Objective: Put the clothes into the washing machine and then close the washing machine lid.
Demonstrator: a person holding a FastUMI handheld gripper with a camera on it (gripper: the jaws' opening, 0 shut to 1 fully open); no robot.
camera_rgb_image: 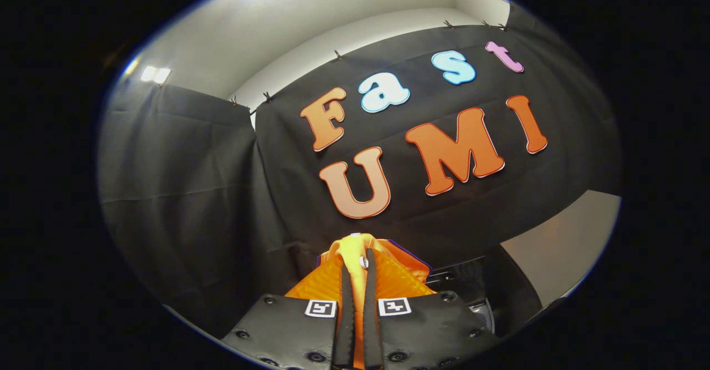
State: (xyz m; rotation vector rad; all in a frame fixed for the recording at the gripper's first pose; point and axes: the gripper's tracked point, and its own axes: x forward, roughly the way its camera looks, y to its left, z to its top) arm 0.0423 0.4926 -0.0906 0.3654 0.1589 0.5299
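Gripper (358,270) fingers are pinched nearly together on the orange garment (333,287), a thin fold of it sandwiched between them with both fingers pressing on it. Cloth bulges out either side of the fingers and bunches up just past the tips; a small white button or snap (364,261) sits in the fold near the tips. The garment looks lifted: it's held up against the black cloth wall (183,192), with no surface visible under it. Handling guess: light, fully limp, ribbed or pleated-looking fabric, so not slippery, but it'll drape and swing, and the hanging part below the fingers can't be seen, so can't tell how much trails. The pinch is on a bunched fold, which is the right spot; a single-layer edge would slide out more easily. Keep the fingers clamped and avoid jerks. Beyond and to the right of the fingers, low down, there's a dark object with a pale rim (471,298), possibly part of the washing machine, though I can't confirm that or see an opening or lid. Judging by this, the load step is underway with the garment not yet in, and the lid comes afterwards. Main risk: trailing cloth snagging on the drum edge.
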